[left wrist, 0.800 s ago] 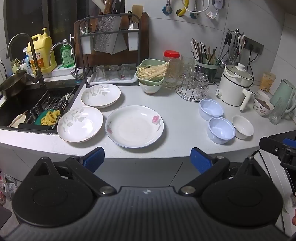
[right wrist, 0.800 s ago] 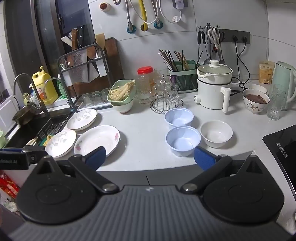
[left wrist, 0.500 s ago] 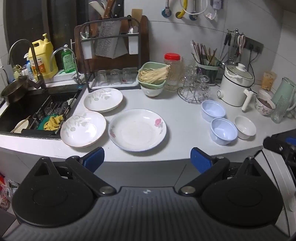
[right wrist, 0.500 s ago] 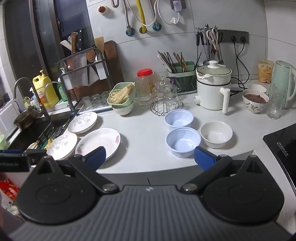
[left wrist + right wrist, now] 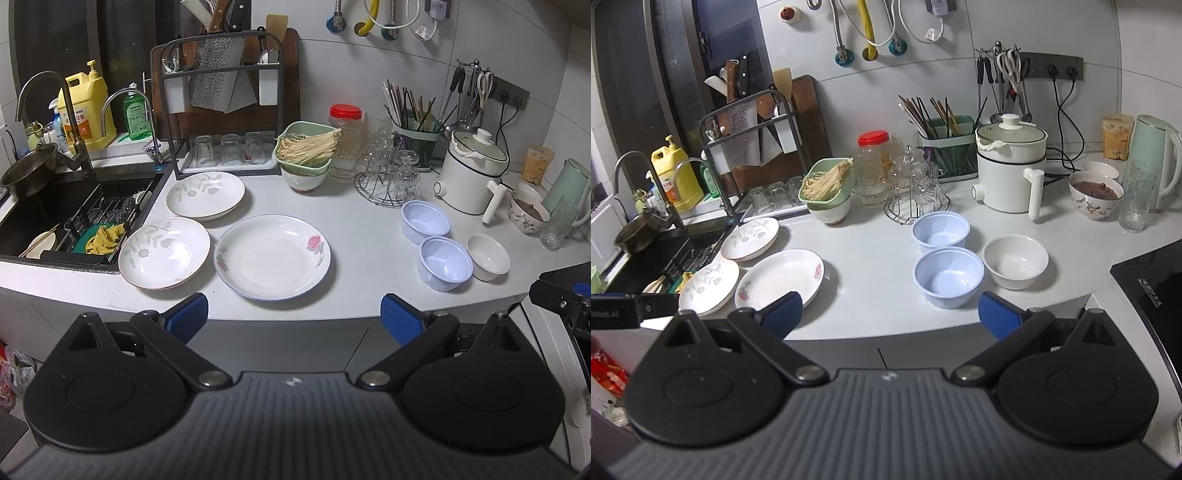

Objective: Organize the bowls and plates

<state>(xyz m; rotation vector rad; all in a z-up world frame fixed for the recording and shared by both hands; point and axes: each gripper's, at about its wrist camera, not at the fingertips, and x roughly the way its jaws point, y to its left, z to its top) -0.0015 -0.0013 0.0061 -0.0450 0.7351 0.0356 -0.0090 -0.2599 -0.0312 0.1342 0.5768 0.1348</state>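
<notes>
Three plates lie on the white counter: a rose-patterned plate [image 5: 273,256] in the middle, a leaf-patterned plate [image 5: 164,253] left of it by the sink, and a second leaf-patterned plate [image 5: 205,195] behind. To the right stand two pale blue bowls [image 5: 426,222] [image 5: 446,263] and a small white bowl [image 5: 487,256]. My left gripper [image 5: 294,318] hangs open before the counter's front edge, nothing between its fingers. My right gripper [image 5: 890,314] is open too, in front of the nearer blue bowl [image 5: 948,277], with the white bowl [image 5: 1015,261] to its right.
A sink [image 5: 55,218] with a drain rack and faucet lies at the left. Behind the plates stand a knife rack [image 5: 221,99], a noodle basket on a bowl [image 5: 304,155], a glass stand [image 5: 391,177], a white cooker [image 5: 474,171] and a kettle [image 5: 1154,162]. A cooktop [image 5: 1152,280] lies right.
Both views have drawn back and risen slightly, so the counter sits a little farther off. Both grippers stay wide open and nothing on the counter has moved.
</notes>
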